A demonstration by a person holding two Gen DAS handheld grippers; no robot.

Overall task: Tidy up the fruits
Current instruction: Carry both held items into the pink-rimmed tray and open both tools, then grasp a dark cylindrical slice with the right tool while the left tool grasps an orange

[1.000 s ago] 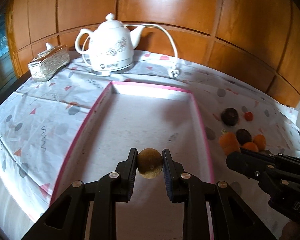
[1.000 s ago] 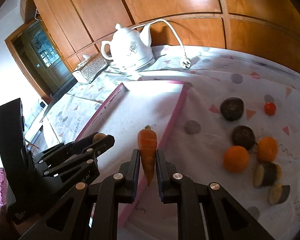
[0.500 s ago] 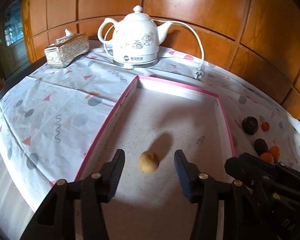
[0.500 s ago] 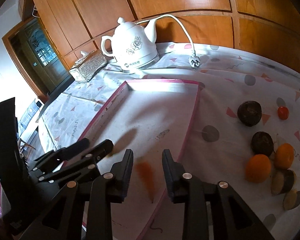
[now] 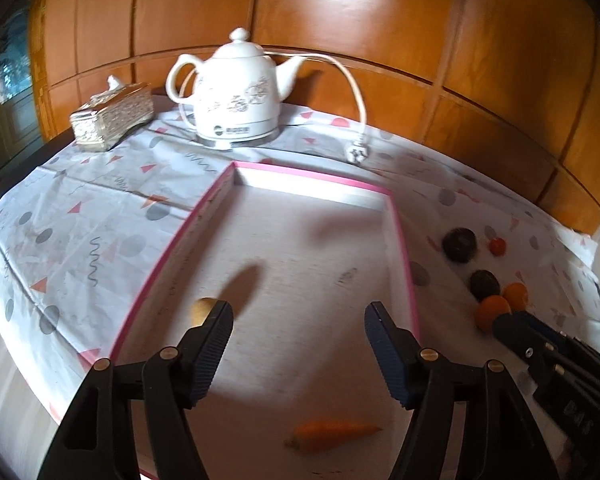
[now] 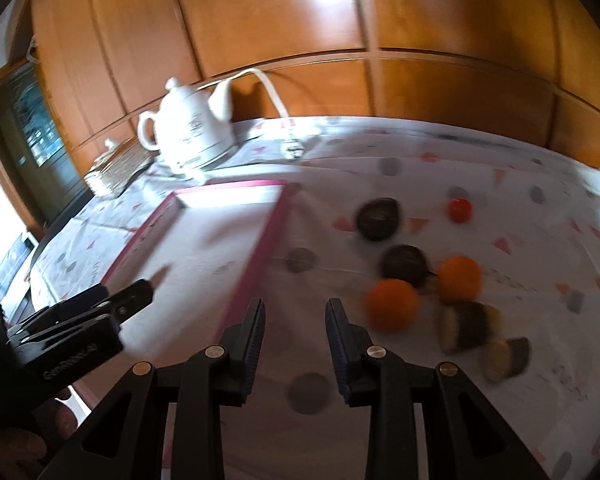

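Risk: the round kiwi (image 5: 202,309) may roll when nudged by the opening, empty left claw (image 5: 298,344). The pink-rimmed tray (image 5: 401,240) holds kiwi and carrot (image 5: 334,435). The right claw (image 6: 295,344), apart and empty, has oranges (image 6: 393,305) at 2 o'clock on the worktop (image 6: 500,184).

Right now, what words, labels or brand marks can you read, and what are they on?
Nothing reads clearly.
Kettle: logo and a print line near its base, too small.
Left gripper, jaws opening with nothing between them: raised word on its body in the right wrist view, blurred.
Right gripper: raised letters on its body in the left wrist view, blurred and cut off.
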